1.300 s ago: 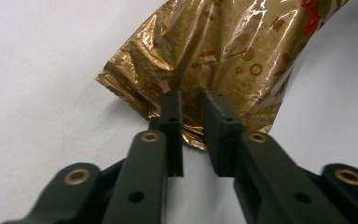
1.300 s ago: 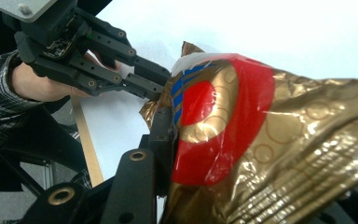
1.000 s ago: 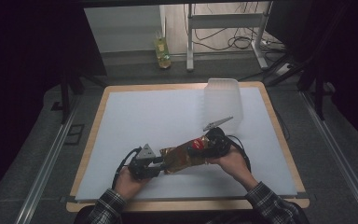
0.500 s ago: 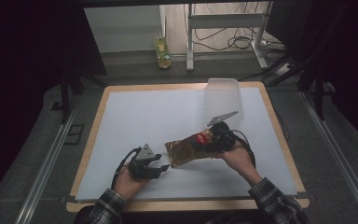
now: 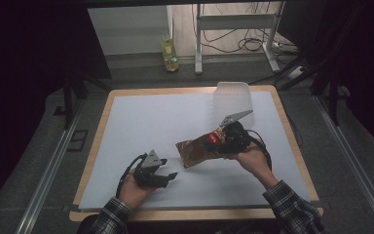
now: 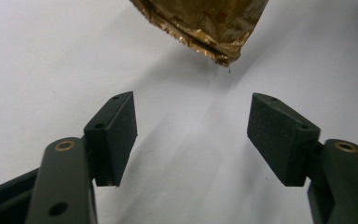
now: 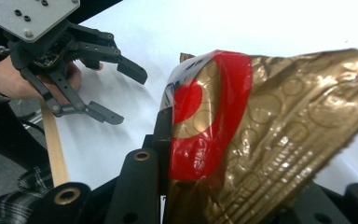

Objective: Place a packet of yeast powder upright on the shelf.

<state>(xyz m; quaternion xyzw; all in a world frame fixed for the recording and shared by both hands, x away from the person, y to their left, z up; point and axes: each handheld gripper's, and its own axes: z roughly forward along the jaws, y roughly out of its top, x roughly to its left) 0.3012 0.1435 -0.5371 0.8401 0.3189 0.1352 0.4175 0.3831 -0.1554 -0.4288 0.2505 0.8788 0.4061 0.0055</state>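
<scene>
The right gripper [image 5: 218,142] pinches a gold foil packet [image 5: 197,151] by its red-marked end, holding it tilted above the middle of the white table [image 5: 141,122]. To the near left, the left gripper [image 5: 168,176] has just been opening, its jaws spread with nothing between them, just clear of the packet's lower edge.

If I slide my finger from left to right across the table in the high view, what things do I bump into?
left gripper → gold snack bag → right gripper. The clear plastic container stands farther back, above the right gripper.
</scene>
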